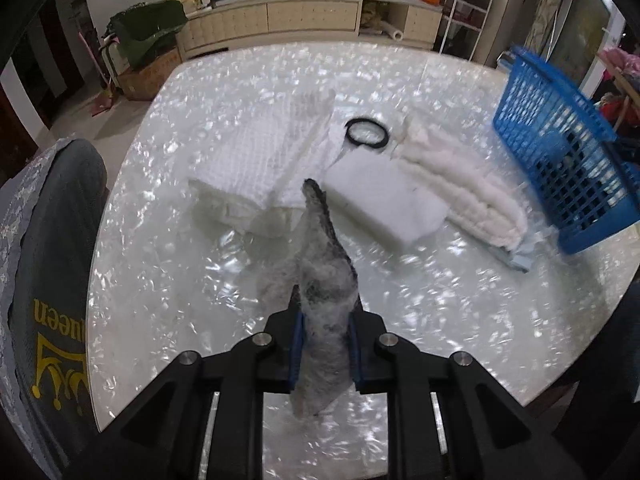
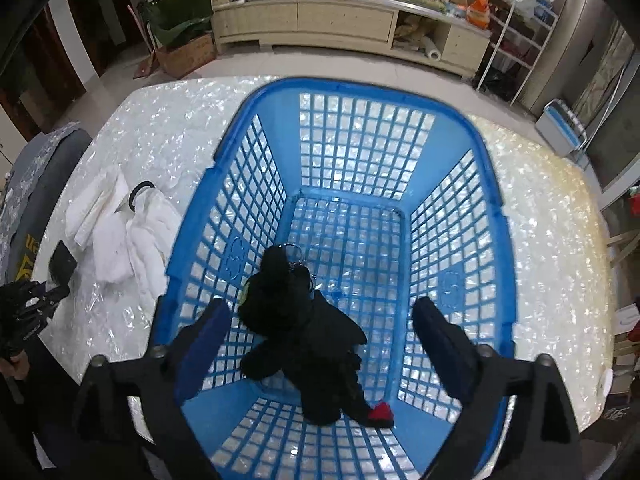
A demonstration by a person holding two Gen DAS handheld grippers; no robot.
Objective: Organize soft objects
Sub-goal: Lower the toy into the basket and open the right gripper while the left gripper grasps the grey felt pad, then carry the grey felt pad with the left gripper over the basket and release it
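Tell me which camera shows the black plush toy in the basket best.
The right wrist view: the black plush toy lies in full sight on the floor of the blue basket. The left wrist view shows only dark patches through the basket's mesh wall, too unclear to make out.

Left tongs: pointed steeply down, jaws clamped. Right tongs: pointed steeply down, jaws spread wide, holding nothing.

A glossy white pearl-patterned tabletop reflects light. Beyond it, a cream low cabinet crowded with clutter, pale floor, possibly a wire rack at right.
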